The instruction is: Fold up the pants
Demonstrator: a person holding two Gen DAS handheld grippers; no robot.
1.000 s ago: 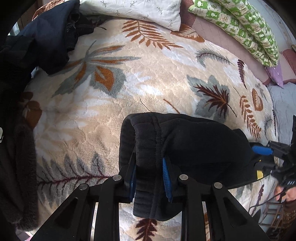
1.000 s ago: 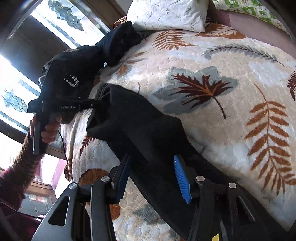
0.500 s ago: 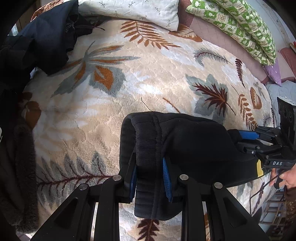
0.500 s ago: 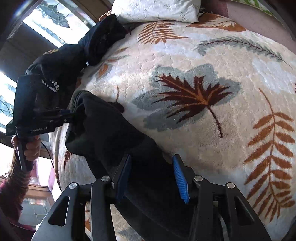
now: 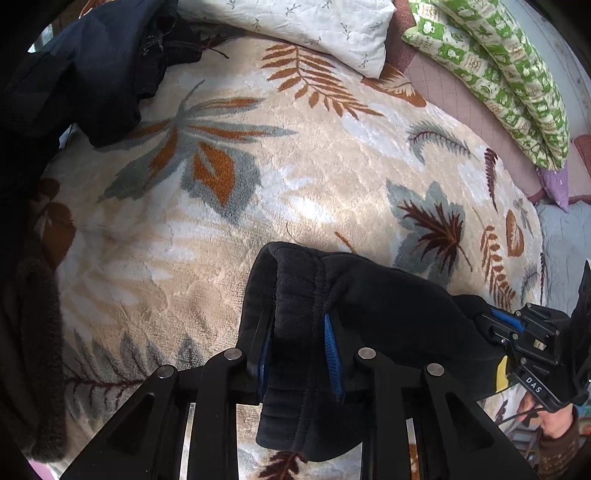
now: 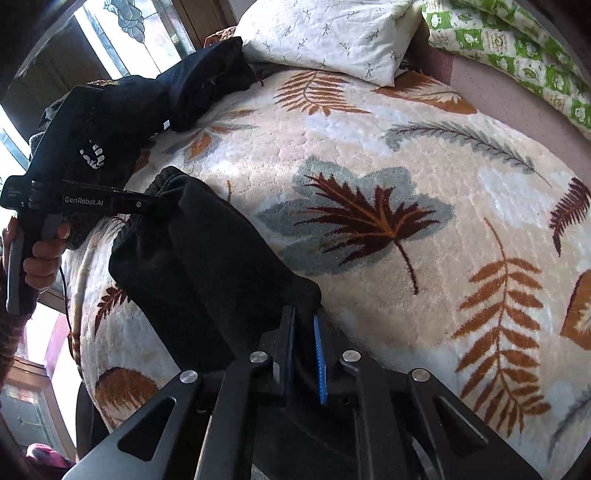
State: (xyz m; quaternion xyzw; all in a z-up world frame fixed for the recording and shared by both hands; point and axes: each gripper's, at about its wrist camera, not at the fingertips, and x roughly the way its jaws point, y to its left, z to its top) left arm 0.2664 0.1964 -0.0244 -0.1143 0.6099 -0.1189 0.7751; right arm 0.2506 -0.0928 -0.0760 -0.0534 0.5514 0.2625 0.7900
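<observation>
Black pants point(image 5: 376, 306) held over leaf-print bed blanket point(image 5: 295, 177); left gripper point(image 5: 297, 343) fingers pinch the waistband, right gripper point(image 6: 303, 343) fingers pinch the far-right end; white pillow point(image 6: 325, 33) far

Black fleece pants point(image 5: 373, 295), bunched and lifted above the leaf-patterned blanket point(image 5: 295, 166), elastic waistband upright.

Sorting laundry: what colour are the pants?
Black pants, clearest in the right wrist view.
</observation>
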